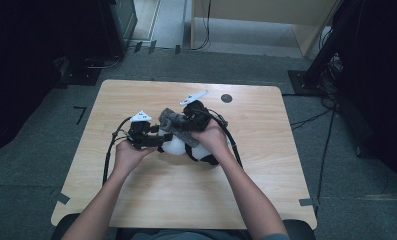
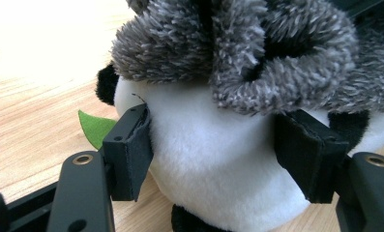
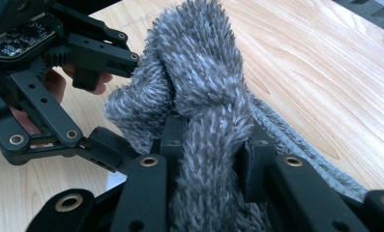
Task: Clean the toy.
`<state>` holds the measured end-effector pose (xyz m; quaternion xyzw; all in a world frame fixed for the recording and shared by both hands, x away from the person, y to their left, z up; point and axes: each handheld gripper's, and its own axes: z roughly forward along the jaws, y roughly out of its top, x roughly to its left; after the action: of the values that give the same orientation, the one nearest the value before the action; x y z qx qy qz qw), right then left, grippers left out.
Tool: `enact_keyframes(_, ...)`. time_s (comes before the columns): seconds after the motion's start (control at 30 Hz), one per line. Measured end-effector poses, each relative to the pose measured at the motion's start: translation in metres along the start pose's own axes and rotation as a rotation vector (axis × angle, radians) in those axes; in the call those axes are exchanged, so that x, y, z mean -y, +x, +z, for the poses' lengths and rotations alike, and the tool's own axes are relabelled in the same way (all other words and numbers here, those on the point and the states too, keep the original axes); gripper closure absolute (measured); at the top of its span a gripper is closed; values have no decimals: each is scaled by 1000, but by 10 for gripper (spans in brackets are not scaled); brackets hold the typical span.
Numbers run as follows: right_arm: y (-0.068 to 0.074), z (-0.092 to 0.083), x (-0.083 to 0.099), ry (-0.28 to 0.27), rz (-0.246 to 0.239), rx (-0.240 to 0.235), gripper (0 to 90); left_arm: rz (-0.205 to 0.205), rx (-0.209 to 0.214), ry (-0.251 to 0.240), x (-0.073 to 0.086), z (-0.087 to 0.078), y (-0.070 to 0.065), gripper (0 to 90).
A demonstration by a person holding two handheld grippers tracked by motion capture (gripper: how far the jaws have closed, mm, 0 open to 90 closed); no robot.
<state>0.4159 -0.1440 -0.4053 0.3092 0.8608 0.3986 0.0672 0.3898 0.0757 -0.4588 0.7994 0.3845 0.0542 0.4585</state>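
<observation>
A black-and-white panda plush (image 1: 178, 146) lies at the middle of the wooden table (image 1: 136, 95), with a fuzzy grey scarf (image 1: 170, 120) bunched on top of it. My left gripper (image 2: 218, 150) is shut on the plush's white body (image 2: 214, 183), one pad pressing each side. A green felt leaf (image 2: 95, 126) pokes out behind its left pad. My right gripper (image 3: 211, 154) is shut on a thick strand of the grey scarf (image 3: 199, 72), which rises in a knot-like bundle ahead of it. The left gripper's fingers (image 3: 97, 60) stand close beside that bundle. In the high view the two grippers (image 1: 158, 140) (image 1: 183, 122) almost meet over the toy.
A small black round mark (image 1: 226, 98) sits near the table's far edge. Cables trail from both grippers across the tabletop. Dark stands and floor cables (image 1: 326, 125) flank the table on the right; a wooden cabinet (image 1: 266, 20) stands beyond it.
</observation>
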Motion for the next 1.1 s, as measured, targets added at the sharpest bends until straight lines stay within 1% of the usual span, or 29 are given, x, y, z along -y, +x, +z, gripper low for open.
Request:
enact_keyframes(0.1,3,0,1,2,-11,18,717,7,0,2,0,0,0,330)
enact_keyframes(0.2,3,-3,0,19,17,18,744,9,-1,3,0,0,0,332)
enact_keyframes(0.27,3,-5,-1,27,23,19,758,9,-2,1,0,0,-1,333)
enact_keyframes(0.43,3,-11,1,38,4,41,754,8,-1,3,0,0,0,335)
enact_keyframes(0.6,0,-21,7,43,-1,59,749,9,-2,1,0,0,0,335)
enact_keyframes(0.67,-2,-26,10,40,-1,67,746,8,-4,0,0,0,-1,335)
enact_keyframes(0.77,-6,-34,14,28,15,75,743,4,-3,1,0,0,-1,337)
enact_keyframes(0.83,-10,-38,16,25,36,58,750,4,-4,1,0,0,-1,340)
enact_keyframes(0.9,-13,-42,18,22,45,52,753,4,-4,0,0,0,-1,341)
enact_keyframes(0.97,-14,-46,20,20,35,56,753,6,-5,0,0,0,-1,341)
enact_keyframes(1.1,-15,-54,24,9,43,70,754,7,-4,0,0,0,-1,341)
